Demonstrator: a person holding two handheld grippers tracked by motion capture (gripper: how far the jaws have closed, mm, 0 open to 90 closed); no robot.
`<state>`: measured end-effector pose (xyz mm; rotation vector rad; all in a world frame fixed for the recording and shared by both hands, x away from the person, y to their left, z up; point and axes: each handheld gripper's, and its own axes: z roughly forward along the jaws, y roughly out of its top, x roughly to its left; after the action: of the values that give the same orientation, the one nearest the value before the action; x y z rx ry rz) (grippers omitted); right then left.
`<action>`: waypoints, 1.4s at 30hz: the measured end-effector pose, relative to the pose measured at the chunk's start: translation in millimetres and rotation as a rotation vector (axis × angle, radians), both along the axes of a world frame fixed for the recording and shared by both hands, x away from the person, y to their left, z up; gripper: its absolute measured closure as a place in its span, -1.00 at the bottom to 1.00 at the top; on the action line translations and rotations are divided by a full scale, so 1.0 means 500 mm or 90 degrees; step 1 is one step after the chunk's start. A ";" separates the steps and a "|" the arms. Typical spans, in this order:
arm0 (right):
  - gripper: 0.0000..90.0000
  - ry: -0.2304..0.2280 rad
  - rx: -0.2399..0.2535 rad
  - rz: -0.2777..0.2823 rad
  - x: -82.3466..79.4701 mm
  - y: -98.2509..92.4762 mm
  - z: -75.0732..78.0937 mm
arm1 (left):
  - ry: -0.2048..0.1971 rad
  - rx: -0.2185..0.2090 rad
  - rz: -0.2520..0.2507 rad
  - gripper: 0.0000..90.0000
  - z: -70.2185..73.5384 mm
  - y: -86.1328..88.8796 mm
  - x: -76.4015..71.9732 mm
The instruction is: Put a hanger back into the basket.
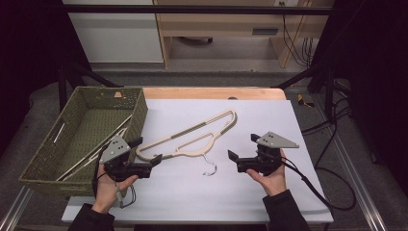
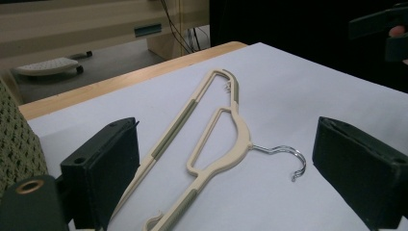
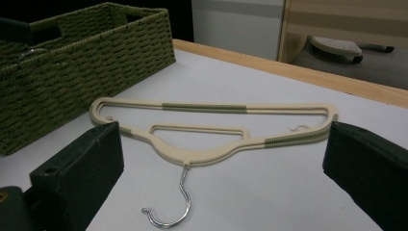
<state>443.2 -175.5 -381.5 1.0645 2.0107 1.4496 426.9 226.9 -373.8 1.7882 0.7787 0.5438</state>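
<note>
A woven green basket [image 1: 137, 113] stands at the left edge of the white sheet [image 1: 269, 125] that covers the table; inside it, leaning along the wall nearest the sheet, lies at least one pale hanger [image 1: 91, 155] (how many are stacked there cannot be told from the high view). Just beside the basket, on the sheet, lies the cream hanger [image 1: 192, 134]: a flat plastic frame with olive-green grip strips on its shoulders and on its lower bar, an inner cut-out loop near the neck, and a bright metal hook [image 1: 209, 168] that points toward the person, away from the basket's far end. The hanger lies slantwise, with one shoulder tip close to the basket's near corner and the other well away from the basket. The left gripper [image 1: 148, 153], held in the left hand [image 1: 108, 185] just beside the basket's near corner, has its jaws spread wide; they stand at the hanger's near shoulder without pressing on it. The right gripper [image 1: 242, 147], held in the right hand [image 1: 273, 178] well apart from the basket on the far side of the hook, likewise has its jaws parted with nothing between them, and in the right gripper view it faces the hanger and the basket behind it.
</note>
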 end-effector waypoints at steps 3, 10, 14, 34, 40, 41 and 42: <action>-0.95 0.005 -0.009 0.006 0.007 0.020 -0.004 | 0.000 0.000 -0.004 -0.81 0.000 -0.001 -0.002; -0.78 0.034 -0.001 0.005 0.033 0.055 -0.016 | -0.001 0.003 -0.014 -0.87 -0.009 -0.005 -0.008; -0.77 0.053 -0.022 0.008 0.049 0.080 -0.032 | -0.005 0.009 -0.021 -0.88 -0.012 -0.010 -0.010; -0.32 0.136 -0.081 0.003 0.114 0.167 -0.113 | 0.012 0.025 -0.022 -0.89 -0.027 -0.010 -0.011; -0.08 0.164 -0.108 0.008 0.122 0.178 -0.146 | 0.013 0.028 -0.017 -0.90 -0.028 -0.012 -0.011; -0.05 0.171 -0.106 0.004 0.122 0.181 -0.150 | 0.014 0.027 -0.017 -0.90 -0.028 -0.012 -0.010; -0.02 0.176 -0.112 0.004 0.123 0.182 -0.155 | 0.014 0.027 -0.017 -0.90 -0.028 -0.012 -0.010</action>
<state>504.9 -84.5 -459.2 1.2368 2.2852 1.1534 421.8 221.1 -387.8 1.8444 0.7630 0.5275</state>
